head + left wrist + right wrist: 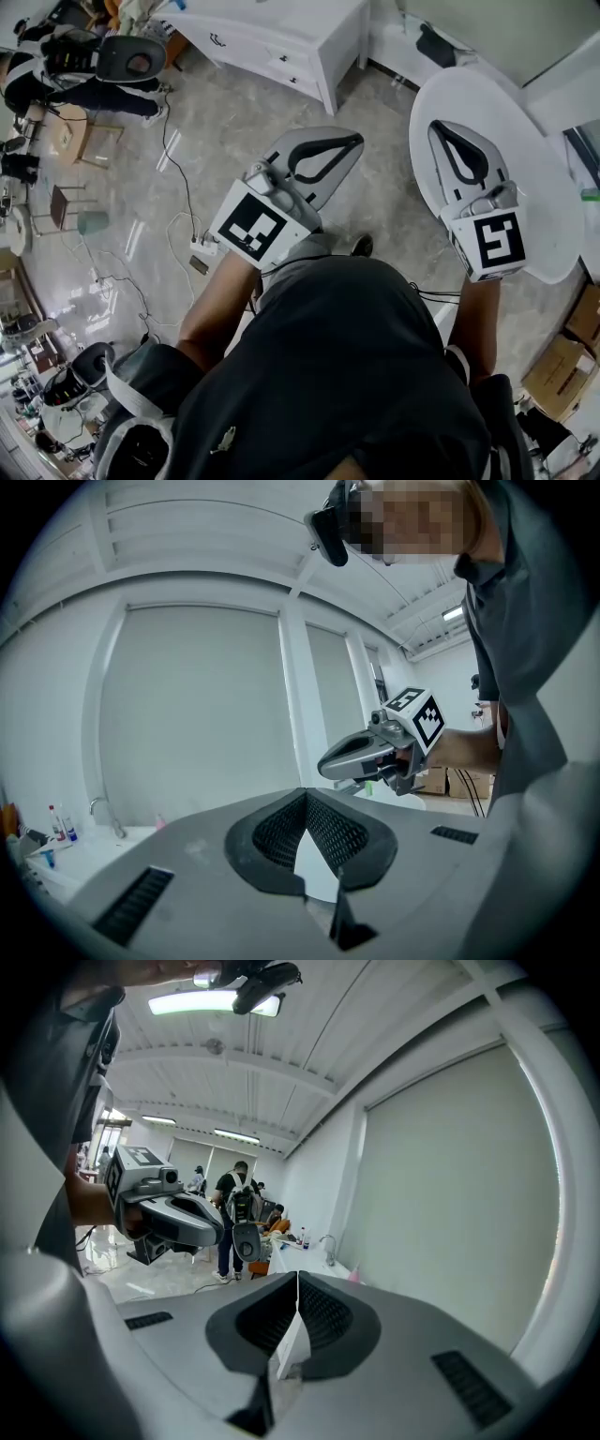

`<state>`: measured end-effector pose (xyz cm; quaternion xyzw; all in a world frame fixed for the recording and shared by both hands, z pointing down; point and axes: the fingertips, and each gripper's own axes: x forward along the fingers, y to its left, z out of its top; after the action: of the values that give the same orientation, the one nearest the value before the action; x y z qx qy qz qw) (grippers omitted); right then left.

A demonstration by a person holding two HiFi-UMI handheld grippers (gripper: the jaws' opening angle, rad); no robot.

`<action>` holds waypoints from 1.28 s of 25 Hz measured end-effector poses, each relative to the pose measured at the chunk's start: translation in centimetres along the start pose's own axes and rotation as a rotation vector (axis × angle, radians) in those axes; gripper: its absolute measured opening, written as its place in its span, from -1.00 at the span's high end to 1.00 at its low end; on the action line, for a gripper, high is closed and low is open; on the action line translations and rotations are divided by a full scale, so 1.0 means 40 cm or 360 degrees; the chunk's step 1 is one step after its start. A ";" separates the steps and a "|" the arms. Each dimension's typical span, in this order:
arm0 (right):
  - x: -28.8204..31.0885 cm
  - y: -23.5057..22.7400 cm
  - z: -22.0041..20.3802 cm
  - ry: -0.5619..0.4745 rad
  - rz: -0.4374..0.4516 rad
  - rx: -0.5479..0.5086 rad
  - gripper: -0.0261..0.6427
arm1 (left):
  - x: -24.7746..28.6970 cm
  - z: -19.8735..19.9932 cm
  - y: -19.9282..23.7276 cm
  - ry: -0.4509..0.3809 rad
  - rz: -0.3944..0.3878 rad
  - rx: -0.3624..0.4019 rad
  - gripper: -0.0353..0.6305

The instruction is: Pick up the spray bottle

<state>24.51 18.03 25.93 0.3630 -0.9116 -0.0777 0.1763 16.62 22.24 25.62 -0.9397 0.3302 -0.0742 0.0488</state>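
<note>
While closed, left gripper point(352, 141), right gripper point(438, 128).

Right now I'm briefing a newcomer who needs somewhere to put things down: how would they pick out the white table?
Start at the long white cabinet and look right, past its end. The table stands there on the grey floor, beneath the right gripper. It is the only thing with a round white top; the cabinet is boxy, with drawers.

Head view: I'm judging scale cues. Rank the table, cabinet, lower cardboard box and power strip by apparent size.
1. table
2. cabinet, though the frame's top edge crops it
3. box
4. power strip, by far the smallest
</note>
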 end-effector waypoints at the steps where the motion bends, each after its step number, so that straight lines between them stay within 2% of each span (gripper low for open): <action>1: 0.007 -0.003 0.001 0.0012 -0.0011 -0.0002 0.89 | 0.001 -0.001 0.010 -0.0009 -0.0007 -0.0004 0.88; 8: 0.112 0.018 0.066 0.0067 -0.0079 -0.0042 0.89 | -0.048 -0.009 0.141 -0.0074 -0.0066 -0.0029 0.88; 21: 0.260 0.082 0.164 0.0138 -0.0209 -0.0138 0.89 | -0.132 -0.022 0.328 -0.0204 -0.0169 0.0029 0.88; 29: 0.322 0.061 0.174 0.0115 -0.0154 -0.0146 0.89 | -0.120 -0.049 0.396 -0.0170 -0.0092 0.0000 0.88; 32: 0.342 0.029 0.159 0.0100 -0.0117 -0.0134 0.89 | -0.098 -0.050 0.406 -0.0148 -0.0052 0.0031 0.88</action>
<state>12.13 9.54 23.99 0.3907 -0.8876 -0.1112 0.2169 3.29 11.98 24.88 -0.9469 0.3115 -0.0345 0.0719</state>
